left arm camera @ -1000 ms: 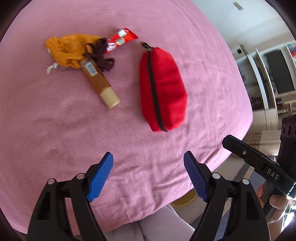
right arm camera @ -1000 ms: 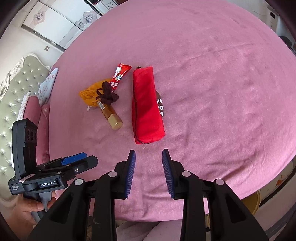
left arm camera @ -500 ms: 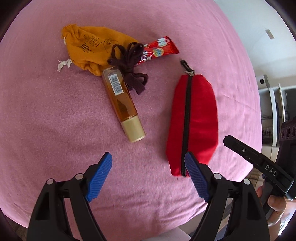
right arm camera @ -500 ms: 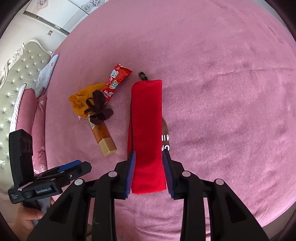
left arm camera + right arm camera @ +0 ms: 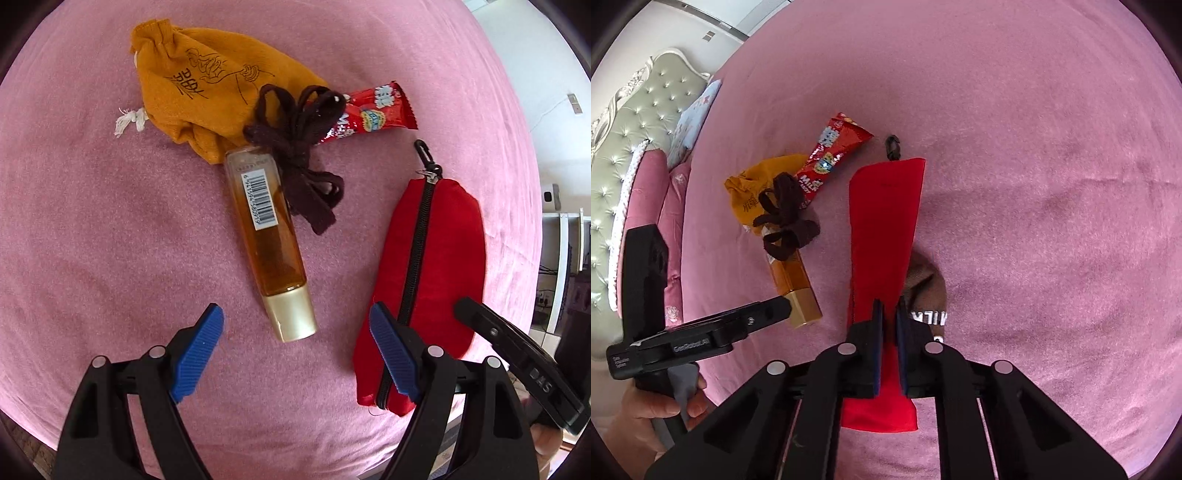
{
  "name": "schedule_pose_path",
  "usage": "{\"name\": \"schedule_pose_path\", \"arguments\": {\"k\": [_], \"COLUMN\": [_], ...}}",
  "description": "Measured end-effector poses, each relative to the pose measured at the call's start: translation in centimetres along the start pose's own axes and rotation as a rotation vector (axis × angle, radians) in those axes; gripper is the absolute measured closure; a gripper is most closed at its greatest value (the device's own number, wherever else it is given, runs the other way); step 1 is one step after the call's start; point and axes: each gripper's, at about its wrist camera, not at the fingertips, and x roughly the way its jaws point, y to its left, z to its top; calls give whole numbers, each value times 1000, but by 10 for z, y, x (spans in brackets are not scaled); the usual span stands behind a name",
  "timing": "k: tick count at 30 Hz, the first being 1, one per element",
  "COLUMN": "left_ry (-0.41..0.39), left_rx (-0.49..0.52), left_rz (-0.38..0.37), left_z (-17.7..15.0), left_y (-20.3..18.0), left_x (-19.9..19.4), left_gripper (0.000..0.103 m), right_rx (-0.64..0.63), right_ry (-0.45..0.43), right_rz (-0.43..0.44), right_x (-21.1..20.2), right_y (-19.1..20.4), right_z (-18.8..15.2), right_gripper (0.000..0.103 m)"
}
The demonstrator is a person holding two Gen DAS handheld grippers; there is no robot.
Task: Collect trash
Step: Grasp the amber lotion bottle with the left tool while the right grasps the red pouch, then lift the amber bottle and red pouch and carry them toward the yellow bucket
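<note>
The red zip pouch [image 5: 886,236] lies lengthwise on the pink bed cover [image 5: 1052,184], zipper pull away from the cameras, near end pinched flat between the clenched right tongs [image 5: 887,347]. Left of it the amber tube [image 5: 269,236] lies with its gold cap nearest the released, empty left tongs [image 5: 295,354]. A tufted headboard [image 5: 631,122] stands behind.
</note>
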Motion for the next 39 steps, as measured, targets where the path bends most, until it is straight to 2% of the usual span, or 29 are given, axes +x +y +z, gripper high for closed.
{"name": "schedule_pose_path", "arguments": {"k": [4, 6, 8, 10, 13, 20, 27, 33, 39], "left_ry": [4, 1, 7, 17, 30, 11, 37, 49, 51], "left_rx": [-58, -89, -96, -110, -154, -85, -19, 40, 128], "left_rz": [9, 12, 24, 49, 36, 25, -40, -125, -127], "left_z": [10, 16, 21, 25, 27, 5, -31, -64, -91], "left_y": [5, 6, 6, 7, 10, 6, 9, 11, 7], "left_x": [11, 16, 21, 27, 33, 18, -9, -38, -51], "left_gripper": [22, 26, 45, 56, 70, 70, 71, 72, 72], "right_rx": [-30, -32, -27, -19, -15, -12, -7, 42, 97], "right_ry": [-4, 0, 3, 8, 7, -12, -52, -112, -161], "right_rz": [31, 47, 56, 67, 67, 71, 64, 40, 9], "right_x": [-3, -4, -4, -4, -4, -8, -29, -53, -70], "right_y": [8, 10, 10, 8, 10, 21, 36, 43, 48], "right_z": [2, 4, 4, 3, 5, 0, -21, -52, -91], "right_gripper": [99, 99, 99, 99, 99, 99, 100, 100, 100]}}
